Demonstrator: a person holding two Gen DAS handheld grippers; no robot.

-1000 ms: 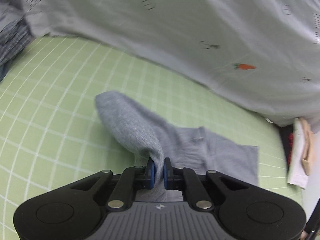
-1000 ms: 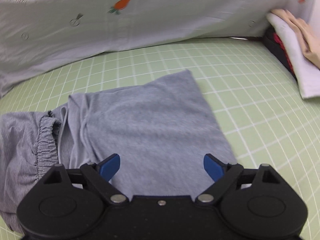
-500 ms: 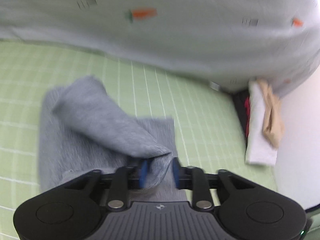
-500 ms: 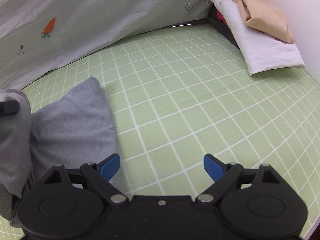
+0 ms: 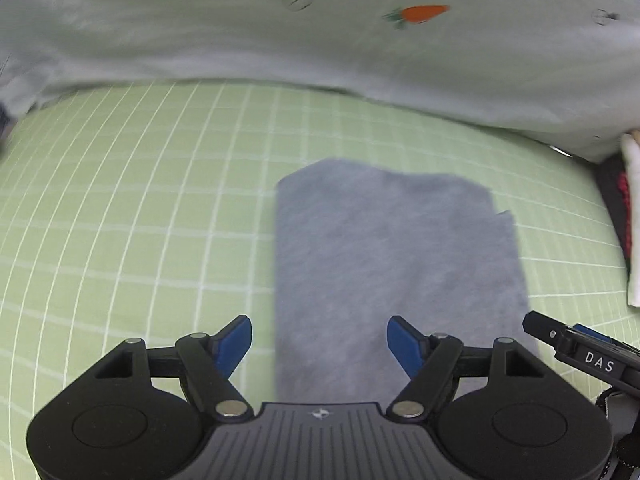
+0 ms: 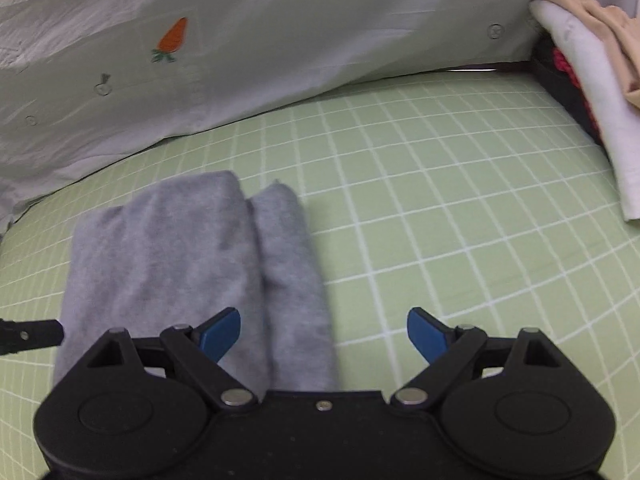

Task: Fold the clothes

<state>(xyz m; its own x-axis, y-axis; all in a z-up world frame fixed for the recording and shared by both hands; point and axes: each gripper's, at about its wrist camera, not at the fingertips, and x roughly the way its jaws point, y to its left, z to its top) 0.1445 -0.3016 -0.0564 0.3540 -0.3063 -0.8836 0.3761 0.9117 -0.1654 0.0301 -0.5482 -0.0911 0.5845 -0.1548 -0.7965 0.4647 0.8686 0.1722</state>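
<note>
— Why is the grey garment [image 5: 396,276] lying there alone, with nothing gripping it?

— I judge the fold is laid, so my left gripper [image 5: 319,340] is opening its jaws; the cloth lies below and between my blue pads [image 5: 234,342], but they do not press on it. My right gripper [image 6: 324,334] stands wide and holds nothing, poised over the garment's right-hand edge. The garment lies flat on the green grid mat [image 5: 132,208], toward its far edge, short of the pale carrot-print sheet [image 5: 320,40] draped along that edge.

— What can't you make out?

— The garment's near end is hidden under my own housings. In the right view one layer lies over another with a seam between; how many layers, I cannot tell. The pile of clothes [image 6: 580,80] at the mat's far right corner is cut off by the frame. Everything is a little blurred.
</note>
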